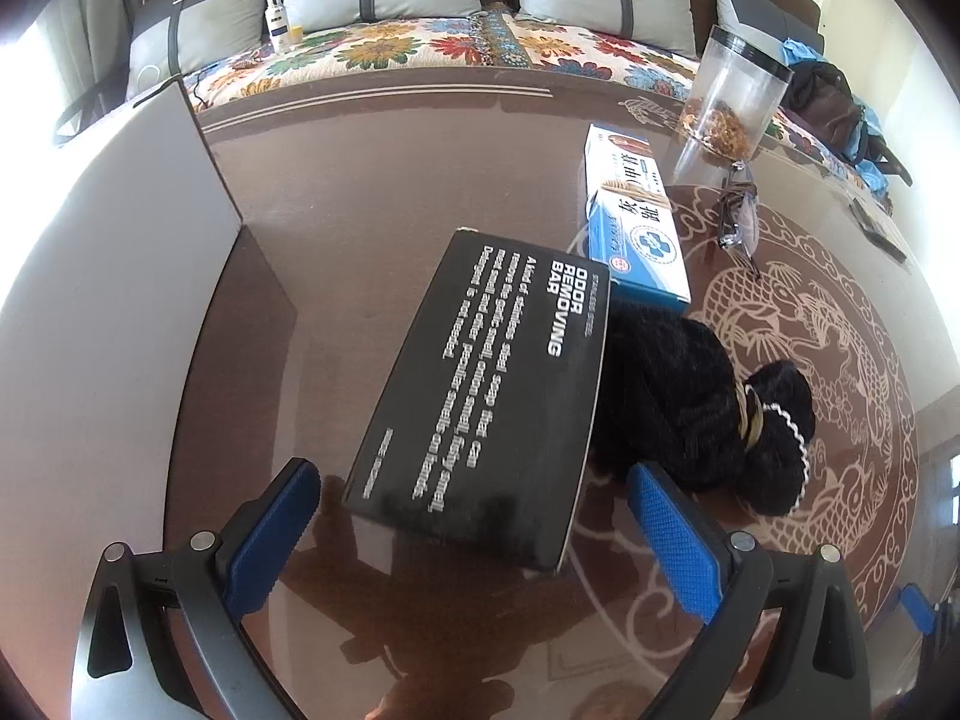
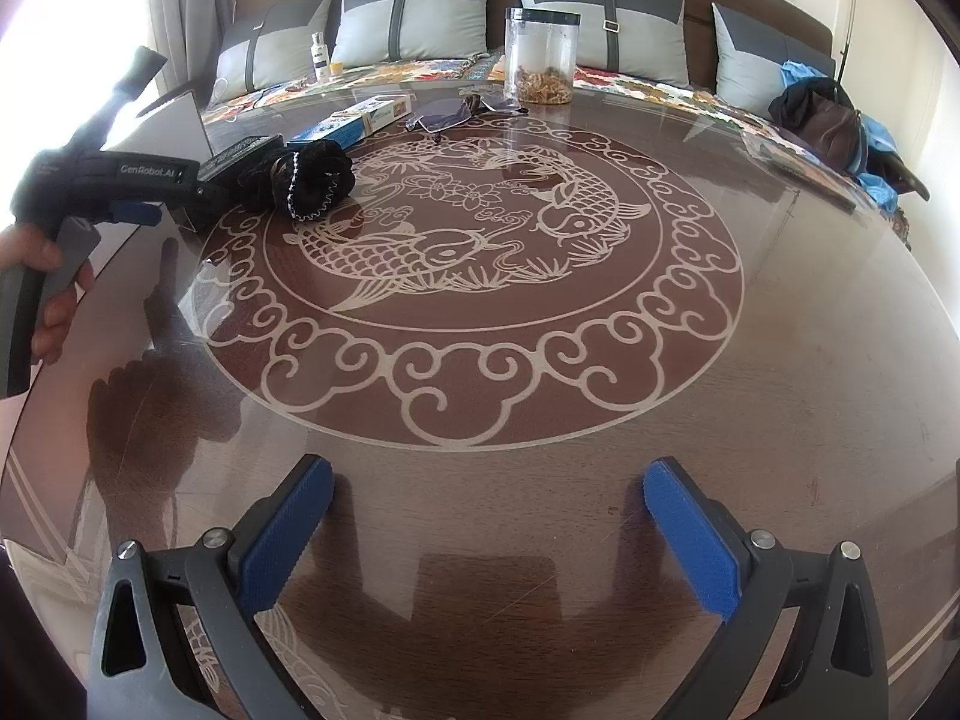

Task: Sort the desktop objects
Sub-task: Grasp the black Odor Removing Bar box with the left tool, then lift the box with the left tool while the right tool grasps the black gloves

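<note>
Here the left tongs (image 1: pixel 474 516) gape low around the black box (image 1: pixel 486 396).

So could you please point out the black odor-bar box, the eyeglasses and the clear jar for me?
black box (image 1: pixel 486 396), left wrist view, on its printed top face.
eyeglasses (image 1: pixel 739 213), left wrist view, on the near lens.
clear jar (image 2: pixel 542 54), right wrist view, on its transparent wall.

Glossy brown bench (image 2: pixel 780 300) inlaid with pale koi and cloud scrollwork; black odor-removing-bar box (image 1: pixel 486 402) lettered in white; blue-and-white medicine carton (image 1: pixel 639 222); black scrunchie (image 1: pixel 774 438) edged white; blue-padded fingers (image 1: pixel 678 540); floral bedspread (image 1: pixel 384 51).
</note>
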